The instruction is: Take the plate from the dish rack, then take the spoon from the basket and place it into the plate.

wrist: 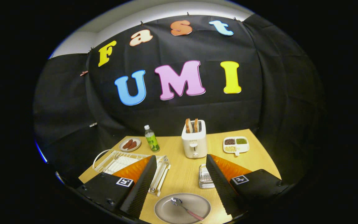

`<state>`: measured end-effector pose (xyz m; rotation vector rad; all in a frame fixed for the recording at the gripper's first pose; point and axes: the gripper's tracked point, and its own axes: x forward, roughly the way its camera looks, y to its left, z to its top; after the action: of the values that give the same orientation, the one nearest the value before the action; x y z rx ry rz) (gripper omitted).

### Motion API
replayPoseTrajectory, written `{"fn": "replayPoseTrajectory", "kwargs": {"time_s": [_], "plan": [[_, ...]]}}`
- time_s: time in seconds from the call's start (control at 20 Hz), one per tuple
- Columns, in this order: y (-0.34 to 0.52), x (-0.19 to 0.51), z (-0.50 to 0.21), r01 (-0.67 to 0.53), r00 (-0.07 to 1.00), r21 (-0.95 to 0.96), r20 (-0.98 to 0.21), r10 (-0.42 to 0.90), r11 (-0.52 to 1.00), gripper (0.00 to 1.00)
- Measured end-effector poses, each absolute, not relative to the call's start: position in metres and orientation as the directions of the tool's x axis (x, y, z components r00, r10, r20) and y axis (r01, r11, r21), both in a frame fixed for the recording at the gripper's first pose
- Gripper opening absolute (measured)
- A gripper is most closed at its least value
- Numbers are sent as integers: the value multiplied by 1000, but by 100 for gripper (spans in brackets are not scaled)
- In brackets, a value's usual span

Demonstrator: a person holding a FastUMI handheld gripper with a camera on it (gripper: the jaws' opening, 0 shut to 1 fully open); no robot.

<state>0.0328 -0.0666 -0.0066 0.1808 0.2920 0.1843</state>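
Nearest, the round grey plate (182, 207) rests on the wooden surface (182, 174) between the fingers, the metal spoon with checked handle (185, 207) lying in it. The tool (179, 186) is wide open, empty. Advice: withdraw straight upward, clear of white dish rack (129, 165) and clear basket (206, 177).

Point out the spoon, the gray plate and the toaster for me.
spoon (183, 207), gripper view, on its handle where it lies in the plate.
gray plate (197, 200), gripper view, on its bare surface between the open tool's fingers.
toaster (194, 140), gripper view, on its white front face.
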Motion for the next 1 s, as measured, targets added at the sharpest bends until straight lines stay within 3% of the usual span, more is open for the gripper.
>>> {"fn": "replayPoseTrajectory", "kwargs": {"time_s": [0.25,0.8,1.0], "plan": [[-65,0,48,-50,984,139,-166,73,989,98],[19,-45,47,-40,988,99,-145,54,994,98],[28,-41,49,27,991,98,-132,-14,995,98]]}}
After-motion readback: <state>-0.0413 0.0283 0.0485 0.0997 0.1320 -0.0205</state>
